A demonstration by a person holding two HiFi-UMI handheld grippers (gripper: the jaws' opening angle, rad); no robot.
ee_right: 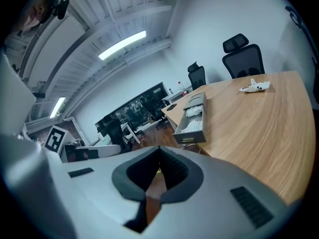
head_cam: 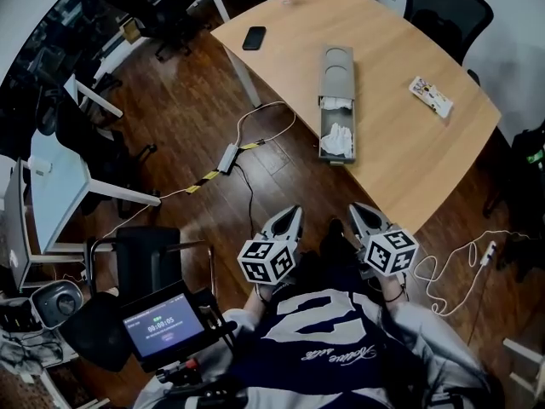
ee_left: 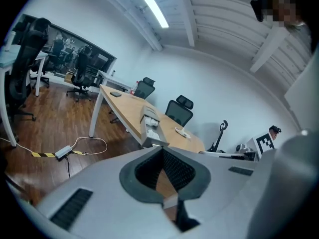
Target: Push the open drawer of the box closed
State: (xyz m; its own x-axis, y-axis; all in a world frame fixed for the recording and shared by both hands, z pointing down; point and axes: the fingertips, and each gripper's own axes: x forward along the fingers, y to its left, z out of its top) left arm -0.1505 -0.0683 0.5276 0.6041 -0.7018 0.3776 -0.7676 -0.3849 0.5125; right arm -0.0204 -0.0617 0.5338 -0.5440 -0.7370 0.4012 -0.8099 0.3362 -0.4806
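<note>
Left gripper (head_cam: 289,216): held low in front of the person, short of the table's near edge; jaws pressed together at the tips, nothing between them.
Right gripper (head_cam: 361,215): just right of the left one, also closed tip to tip and empty.
Power strip (head_cam: 228,157): on the wooden floor, left of the table, with a cable looping from it.
Drawer (head_cam: 338,159): pulled out of the box toward the near table edge, white crumpled items (head_cam: 339,136) inside; well apart from both grippers.
Box (head_cam: 336,68): grey, lying lengthwise on the table (head_cam: 409,160), at the drawer's far end.
Phone (head_cam: 254,37): dark, far left on the table.

White contents (head_cam: 339,136) of drawer (head_cam: 338,159) indistinct.
</note>
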